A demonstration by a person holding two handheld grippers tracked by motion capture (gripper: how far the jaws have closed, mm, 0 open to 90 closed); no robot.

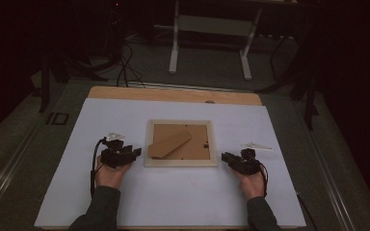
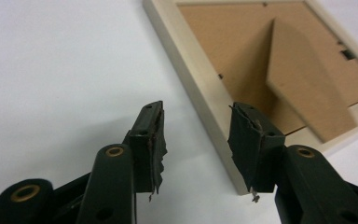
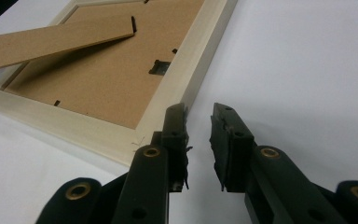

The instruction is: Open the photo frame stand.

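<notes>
Both grippers released, nothing between jaws. Left gripper [image 2: 196, 140] gapes wide, picture frame [image 2: 200, 88] edge just ahead of its right-hand jaw. Right gripper [image 3: 198, 140] narrowly parted, frame corner beside its left-hand jaw.

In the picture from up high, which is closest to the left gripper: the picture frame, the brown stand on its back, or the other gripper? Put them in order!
From the left gripper:
1. Picture frame, lying back-up just beside its jaws, mid-table.
2. Brown stand, farther in on the frame's back.
3. Right gripper, beyond the frame's far side.
</notes>
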